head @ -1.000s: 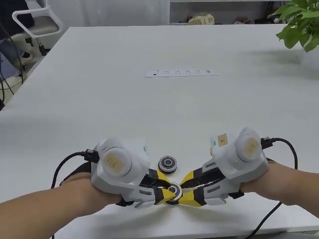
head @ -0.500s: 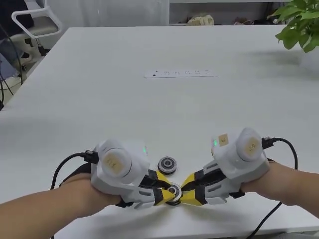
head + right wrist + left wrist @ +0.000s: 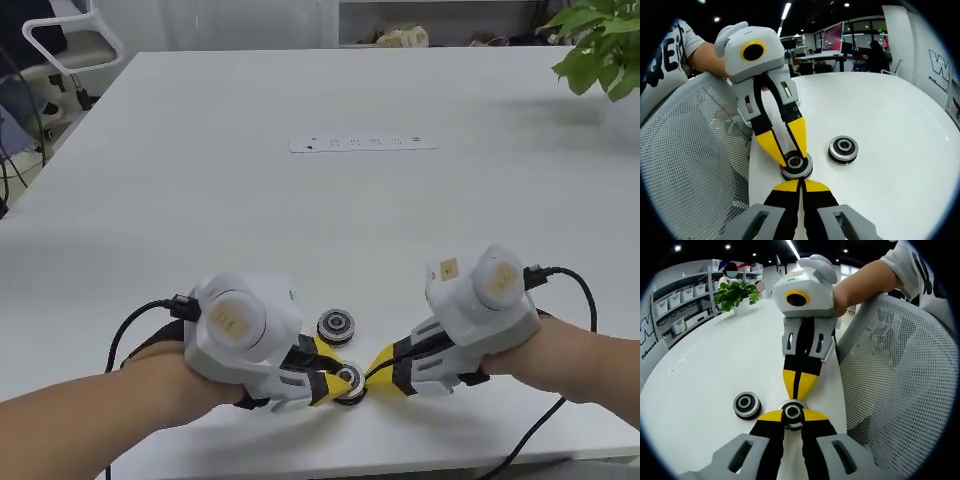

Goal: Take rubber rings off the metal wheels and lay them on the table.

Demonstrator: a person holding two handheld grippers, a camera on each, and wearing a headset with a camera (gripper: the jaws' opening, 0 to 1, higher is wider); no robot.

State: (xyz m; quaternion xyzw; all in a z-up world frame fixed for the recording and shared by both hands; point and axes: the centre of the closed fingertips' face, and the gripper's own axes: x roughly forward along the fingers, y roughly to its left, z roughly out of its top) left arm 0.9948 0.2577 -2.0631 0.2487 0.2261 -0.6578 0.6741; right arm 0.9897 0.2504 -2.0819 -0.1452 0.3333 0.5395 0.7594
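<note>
A small metal wheel (image 3: 348, 380) with a black rubber ring sits near the table's front edge. My left gripper (image 3: 335, 384) is shut on the wheel (image 3: 792, 411), one yellow tip on each side. From the opposite side my right gripper (image 3: 377, 364) meets it, jaws shut, tips pinching the ring at the rim of the wheel (image 3: 796, 163). In the right gripper view those tips (image 3: 801, 184) touch the wheel's near edge. A second wheel (image 3: 336, 326) with its ring on lies flat on the table just beyond (image 3: 747, 405) (image 3: 843, 149).
The white table (image 3: 200, 200) stretches far ahead, and its front edge runs just below the grippers. A white power strip (image 3: 363, 144) lies mid-table. A plant (image 3: 600, 50) stands at the back right. A mesh chair (image 3: 890, 365) is beside the front edge.
My right gripper has drawn back a little to the right, still at the wheel's rim. The left gripper and the wheel have stayed nearly in place.
</note>
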